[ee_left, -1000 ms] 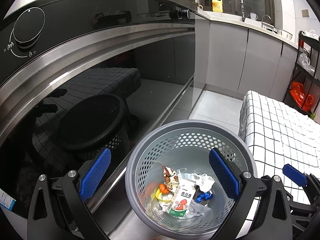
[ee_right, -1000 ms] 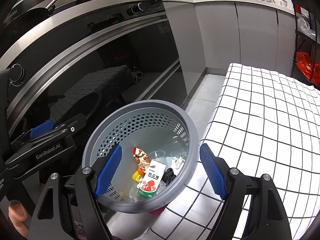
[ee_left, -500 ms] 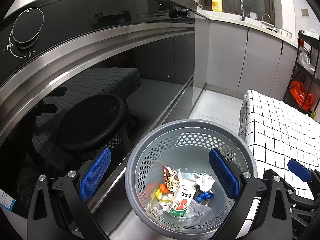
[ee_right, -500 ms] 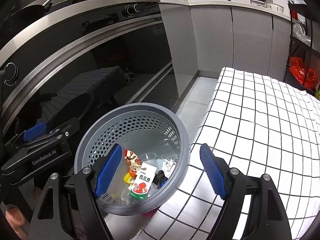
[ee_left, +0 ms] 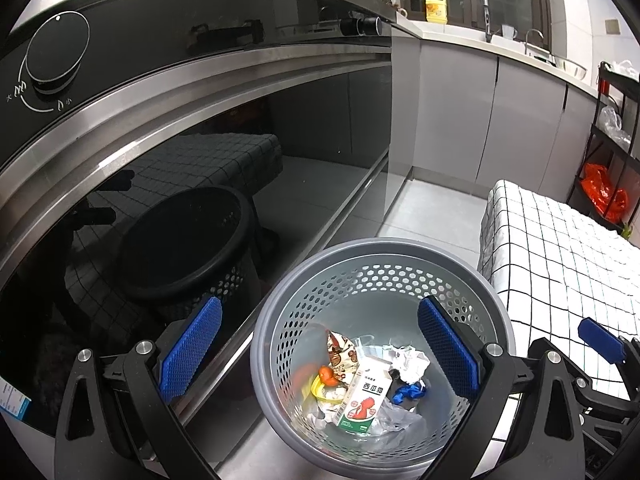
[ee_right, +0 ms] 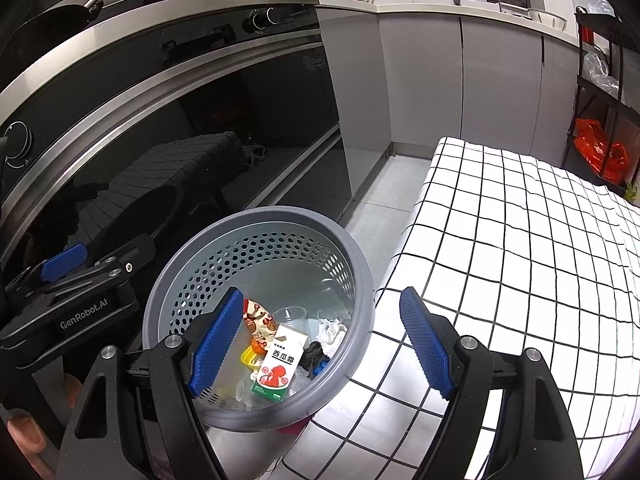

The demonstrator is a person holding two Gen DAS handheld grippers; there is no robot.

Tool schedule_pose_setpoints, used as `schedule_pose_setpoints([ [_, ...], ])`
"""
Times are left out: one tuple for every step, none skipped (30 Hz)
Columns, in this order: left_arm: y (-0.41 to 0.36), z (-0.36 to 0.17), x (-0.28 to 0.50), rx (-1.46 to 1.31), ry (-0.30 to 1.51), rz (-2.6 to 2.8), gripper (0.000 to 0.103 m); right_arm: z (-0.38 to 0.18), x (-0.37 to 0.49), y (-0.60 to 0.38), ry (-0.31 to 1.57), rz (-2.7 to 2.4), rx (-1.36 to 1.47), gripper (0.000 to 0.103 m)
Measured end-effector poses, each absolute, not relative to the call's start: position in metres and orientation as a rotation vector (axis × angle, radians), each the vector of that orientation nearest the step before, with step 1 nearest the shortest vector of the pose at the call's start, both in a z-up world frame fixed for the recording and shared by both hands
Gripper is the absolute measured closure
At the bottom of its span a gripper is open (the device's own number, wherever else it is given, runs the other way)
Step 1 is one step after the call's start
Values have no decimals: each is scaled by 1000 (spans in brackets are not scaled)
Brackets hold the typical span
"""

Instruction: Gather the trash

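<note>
A grey perforated trash basket (ee_left: 276,320) stands on the floor beside the oven; it also shows in the right wrist view (ee_right: 360,264). Inside lie a white and green carton (ee_left: 364,400) (ee_right: 278,364), a snack wrapper (ee_left: 340,350), crumpled white paper (ee_left: 410,362), a blue scrap (ee_left: 408,392) and orange and yellow bits (ee_left: 324,380). My left gripper (ee_left: 320,352) is open and empty above the basket. My right gripper (ee_right: 324,344) is open and empty over the basket's right rim. The left gripper's body (ee_right: 72,304) shows at the left of the right wrist view.
A black glass oven front (ee_left: 200,140) with a dial (ee_left: 56,52) runs along the left. A table with a white checked cloth (ee_right: 520,240) lies to the right. Grey cabinets (ee_left: 520,120) stand behind. A rack with an orange bag (ee_left: 604,196) is at far right.
My right gripper has drifted right and back, so the basket sits further left in its view. The left gripper and the trash have barely moved.
</note>
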State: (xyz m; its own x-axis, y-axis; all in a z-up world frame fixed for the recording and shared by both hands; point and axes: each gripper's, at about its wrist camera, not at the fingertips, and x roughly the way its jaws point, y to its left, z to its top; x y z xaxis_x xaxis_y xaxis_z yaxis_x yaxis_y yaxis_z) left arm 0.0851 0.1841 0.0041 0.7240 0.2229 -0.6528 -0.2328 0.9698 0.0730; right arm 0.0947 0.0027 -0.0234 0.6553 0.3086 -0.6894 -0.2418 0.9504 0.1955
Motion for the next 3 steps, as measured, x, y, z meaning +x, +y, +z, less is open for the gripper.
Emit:
schedule_pose_setpoints([
  [184, 4, 85, -14, 718, 251, 6, -23, 95, 3, 797, 313, 89, 26],
  [184, 4, 85, -12, 718, 251, 6, -23, 95, 3, 797, 313, 89, 26],
  [183, 4, 85, -10, 717, 252, 6, -23, 95, 2, 798, 314, 88, 26],
])
